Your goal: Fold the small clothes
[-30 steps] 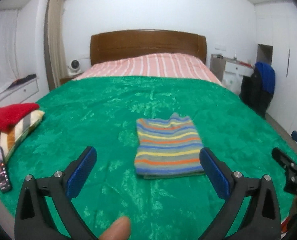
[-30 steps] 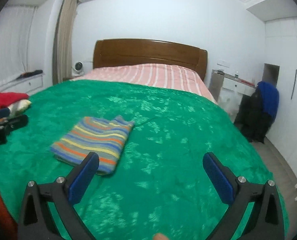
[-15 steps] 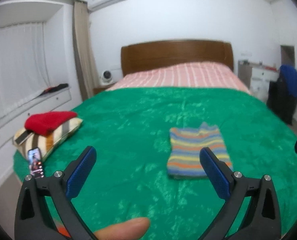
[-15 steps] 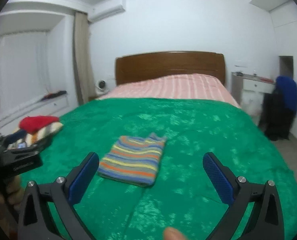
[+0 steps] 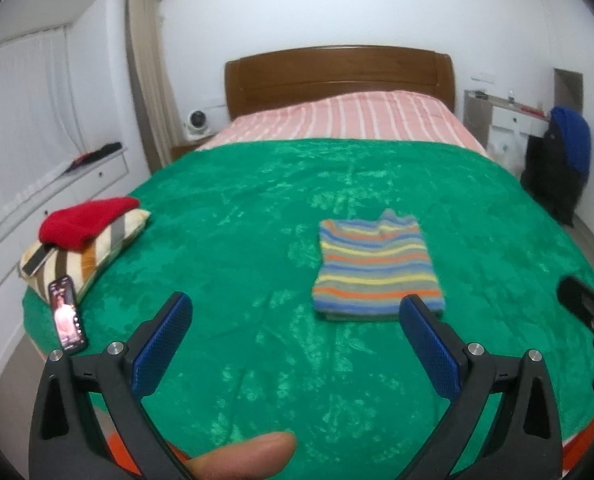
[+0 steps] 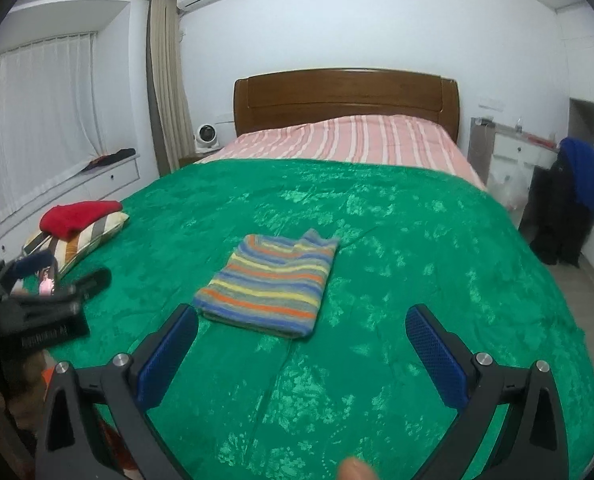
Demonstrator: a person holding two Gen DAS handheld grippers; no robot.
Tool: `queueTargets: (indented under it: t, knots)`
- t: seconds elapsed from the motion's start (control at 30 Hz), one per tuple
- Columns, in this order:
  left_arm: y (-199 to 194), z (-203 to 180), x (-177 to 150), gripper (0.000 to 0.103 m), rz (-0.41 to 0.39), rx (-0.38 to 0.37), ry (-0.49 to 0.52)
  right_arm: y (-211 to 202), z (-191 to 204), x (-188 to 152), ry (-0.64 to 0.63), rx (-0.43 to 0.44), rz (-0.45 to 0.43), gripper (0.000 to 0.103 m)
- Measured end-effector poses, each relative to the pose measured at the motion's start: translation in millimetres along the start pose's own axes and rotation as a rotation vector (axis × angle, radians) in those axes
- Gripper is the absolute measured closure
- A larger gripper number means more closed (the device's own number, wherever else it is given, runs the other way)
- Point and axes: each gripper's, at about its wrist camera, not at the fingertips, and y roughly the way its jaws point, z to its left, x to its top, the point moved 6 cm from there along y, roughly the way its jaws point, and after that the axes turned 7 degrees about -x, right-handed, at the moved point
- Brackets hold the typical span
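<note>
Left gripper (image 5: 295,330) hangs level over the near edge of the bed, its two blue-padded fingers (image 5: 163,344) spread wide, nothing between them. Right gripper (image 6: 301,346), same pose, fingers gaping and empty. One folded striped knit garment (image 5: 373,266) lies flat on the green velvet bedspread (image 5: 237,220), just beyond the fingertips, centre frame. Lower left: one red folded cloth (image 5: 85,222) atop one striped pillow (image 5: 97,252), one phone (image 5: 67,320) beside it.
</note>
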Motion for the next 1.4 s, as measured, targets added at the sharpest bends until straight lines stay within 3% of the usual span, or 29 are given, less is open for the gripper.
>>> queueTargets:
  t: [0.13, 0.37, 0.63, 1.4]
  knots:
    - [5.4, -9.9, -4.7, 0.0, 0.038, -0.02, 0.024, -4.5, 8.5, 8.2, -0.048, -0.062, -0.01, 0.001]
    - [9.4, -8.4, -10.6, 0.0, 0.078, -0.041, 0.003, 6.9, 2.3, -15.9, -0.029, -0.049, 0.074, 0.001]
    - [5.3, -9.5, -8.0, 0.0, 0.073, -0.046, 0.015, -3.0, 2.7, -3.8, -0.03, -0.065, 0.074, 0.001]
    - [10.1, -10.6, -13.6, 0.0, 0.105, -0.055, 0.024, -1.4, 6.5, -13.0, -0.053, -0.116, 0.145, 0.001]
